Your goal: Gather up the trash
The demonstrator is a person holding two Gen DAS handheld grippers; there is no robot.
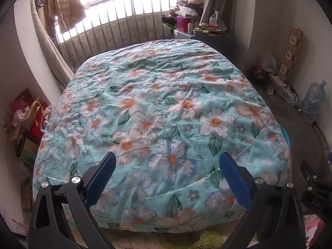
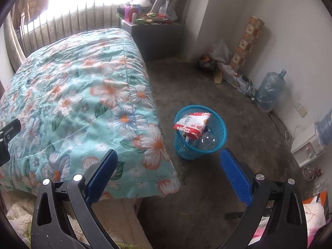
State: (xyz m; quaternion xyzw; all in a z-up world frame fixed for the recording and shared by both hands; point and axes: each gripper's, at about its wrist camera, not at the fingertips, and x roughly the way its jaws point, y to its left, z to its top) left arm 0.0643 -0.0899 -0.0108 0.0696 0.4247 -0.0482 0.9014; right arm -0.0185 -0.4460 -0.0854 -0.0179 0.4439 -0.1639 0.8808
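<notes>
trash sits in one blue mesh basket on the bare grey floor, just beside the long edge of the bed. counted inside it: one red and white snack packet lying tilted across the top, one clear plastic bottle beneath it, and some smaller bits too hidden to tell.

one floral quilt covers the bed, teal with white and orange flowers, and nothing lies on it in either view.

two grippers, both empty. the left gripper hangs over the foot of the quilt with its two blue pads spread wide apart, nothing between them. the right gripper hangs off the corner of the bed, its two pads equally wide, the basket showing just beyond the gap between them (apart from both pads, not touched).

along the far wall: one large water jug standing upright, one tall patterned box leaning in the corner, one plastic bag among a low heap of clutter. one grey cabinet stands at the head of the bed, its top crowded with bottles and boxes too small to count. one padded coat hangs by the barred window.
</notes>
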